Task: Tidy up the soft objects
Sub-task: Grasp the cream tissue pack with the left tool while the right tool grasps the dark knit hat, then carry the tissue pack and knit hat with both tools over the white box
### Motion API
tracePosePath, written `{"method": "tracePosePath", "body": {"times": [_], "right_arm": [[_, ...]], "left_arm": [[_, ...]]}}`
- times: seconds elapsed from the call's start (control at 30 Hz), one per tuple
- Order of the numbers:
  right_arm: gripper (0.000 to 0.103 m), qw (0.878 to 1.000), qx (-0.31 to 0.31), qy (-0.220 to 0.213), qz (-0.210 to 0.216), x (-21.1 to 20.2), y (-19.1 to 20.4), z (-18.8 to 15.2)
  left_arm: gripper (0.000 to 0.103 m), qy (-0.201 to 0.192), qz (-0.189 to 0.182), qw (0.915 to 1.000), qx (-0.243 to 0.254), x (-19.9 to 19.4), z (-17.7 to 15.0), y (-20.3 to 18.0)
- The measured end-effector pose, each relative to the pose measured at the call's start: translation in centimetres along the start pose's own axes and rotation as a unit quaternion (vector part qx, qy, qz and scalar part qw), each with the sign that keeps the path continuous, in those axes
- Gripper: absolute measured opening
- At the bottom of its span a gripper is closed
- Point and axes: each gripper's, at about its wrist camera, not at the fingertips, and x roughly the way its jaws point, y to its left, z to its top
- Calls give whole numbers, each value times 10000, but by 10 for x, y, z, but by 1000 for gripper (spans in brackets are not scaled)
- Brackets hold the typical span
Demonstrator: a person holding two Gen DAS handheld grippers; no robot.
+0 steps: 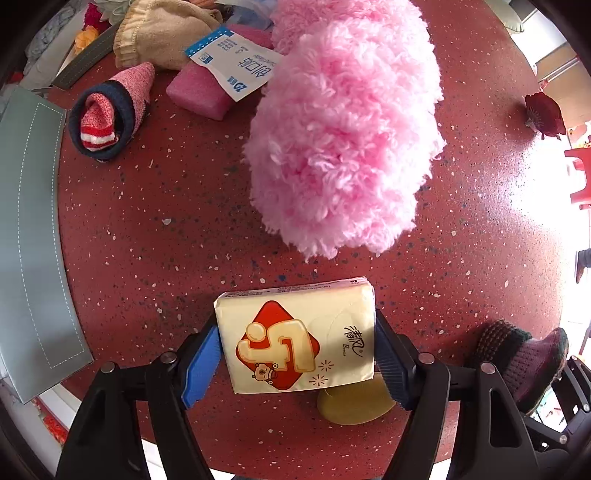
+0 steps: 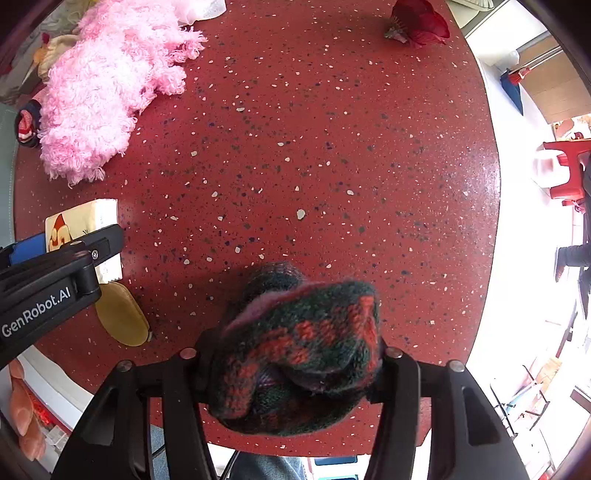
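My left gripper (image 1: 297, 354) is shut on a cream tissue pack (image 1: 297, 339) with a red diamond print, held just above the red speckled table (image 1: 166, 240). The pack and left gripper also show in the right wrist view (image 2: 83, 225). My right gripper (image 2: 291, 365) is shut on a dark green and orange knitted sock (image 2: 303, 350), bunched between the jaws; it also shows in the left wrist view (image 1: 524, 362). A fluffy pink duster (image 1: 343, 140) lies ahead of the left gripper and shows in the right wrist view (image 2: 99, 85).
A yellow sponge (image 1: 354, 402) lies under the tissue pack. A rolled pink and navy sock (image 1: 110, 114), a pink sponge (image 1: 199, 92), a blue-white packet (image 1: 232, 62) and a beige cloth (image 1: 162, 33) lie at the far left. A red flower (image 2: 419, 22) lies far right. A grey mat (image 1: 29, 240) covers the left edge.
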Motion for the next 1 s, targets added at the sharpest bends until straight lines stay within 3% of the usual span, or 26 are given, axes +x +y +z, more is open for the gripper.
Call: {"method": "tracePosePath", "body": {"times": [0.27,0.33,1.0], "right_arm": [[52,9999,51,63,65,-10,0,-2],[52,9999,104,77,103,-15,-9,-21],[53,9994,299,82,148,-52,-35,-86]], "left_arm": [[76,-208,97,9991,360,-24,-8,4],[76,-248,94,9988,402,-30,-12,7],[76,-386,-129,9967,699,-66,-37,28]]}}
